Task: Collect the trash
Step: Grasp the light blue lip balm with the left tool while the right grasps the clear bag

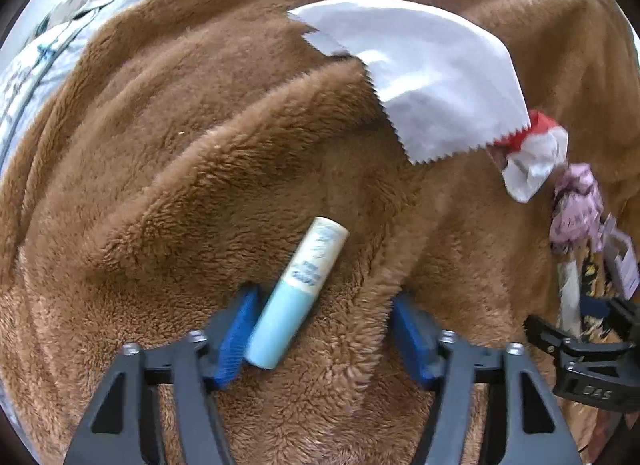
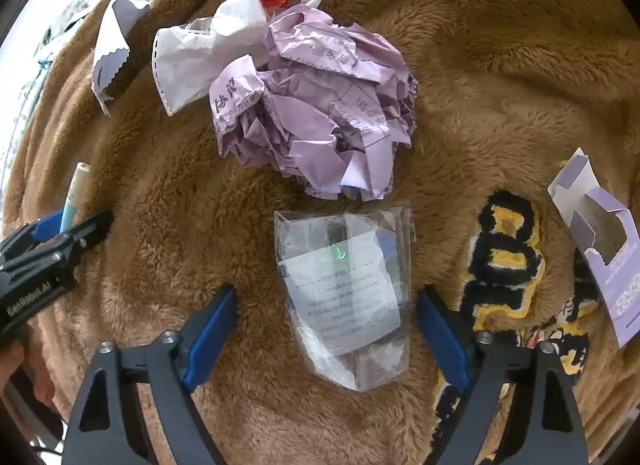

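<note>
A cream and pale-blue tube (image 1: pixel 296 293) lies on the brown fleece blanket (image 1: pixel 180 145) between the fingers of my left gripper (image 1: pixel 324 339). Its left pad (image 1: pixel 236 337) touches the tube's side and the right pad stands well clear, so the gripper is open. A clear plastic bag with a white label (image 2: pixel 344 297) lies flat between the fingers of my right gripper (image 2: pixel 326 333), which points down and is open, with a gap on both sides. A crumpled lilac paper (image 2: pixel 320 113) sits just beyond the bag.
A white paper with a zigzag edge (image 1: pixel 420 73), a red and white wrapper (image 1: pixel 532 157) and a white perforated sheet (image 2: pixel 192 57) lie further back. A lilac cardboard box (image 2: pixel 600 249) is at the right, by an embroidered black and yellow letter (image 2: pixel 504 253). A hand (image 2: pixel 16 365) shows at the lower left.
</note>
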Available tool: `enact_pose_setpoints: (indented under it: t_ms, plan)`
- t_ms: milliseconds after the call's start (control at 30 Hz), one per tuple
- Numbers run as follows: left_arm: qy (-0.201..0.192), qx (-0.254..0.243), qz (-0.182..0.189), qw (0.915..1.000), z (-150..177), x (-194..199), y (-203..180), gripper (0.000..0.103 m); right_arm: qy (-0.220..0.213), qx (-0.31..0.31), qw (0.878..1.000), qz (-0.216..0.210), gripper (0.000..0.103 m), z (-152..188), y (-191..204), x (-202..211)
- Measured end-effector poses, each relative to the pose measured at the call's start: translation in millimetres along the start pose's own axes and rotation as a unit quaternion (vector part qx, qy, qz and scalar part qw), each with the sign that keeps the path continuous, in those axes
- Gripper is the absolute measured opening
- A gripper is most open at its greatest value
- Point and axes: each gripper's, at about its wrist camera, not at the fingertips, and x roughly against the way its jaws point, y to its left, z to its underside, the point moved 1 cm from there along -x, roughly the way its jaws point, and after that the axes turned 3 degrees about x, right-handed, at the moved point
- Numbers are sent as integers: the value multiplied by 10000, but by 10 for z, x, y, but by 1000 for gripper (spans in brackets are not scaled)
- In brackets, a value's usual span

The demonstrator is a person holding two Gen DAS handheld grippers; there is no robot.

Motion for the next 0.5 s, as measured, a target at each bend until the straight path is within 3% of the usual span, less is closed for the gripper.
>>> enact_pose_setpoints:
  t_ms: [33,100,333,500]
  plan:
    - [-1,62,70,10000,-16,10,38,45,8,17,10000,21,79,-4,15,-6]
    - [21,98,173,9998,-35,22,58,39,0,26,10000,23,75,-10,5,-9]
    - [-30,70,229,9997,-72,50,-6,28,-85,-128,9998,-95,59,-30,-40,54]
    - [-195,201,415,9987,-72,159,44,27,-116,-287,9991,-305,51,-17,-205,64]
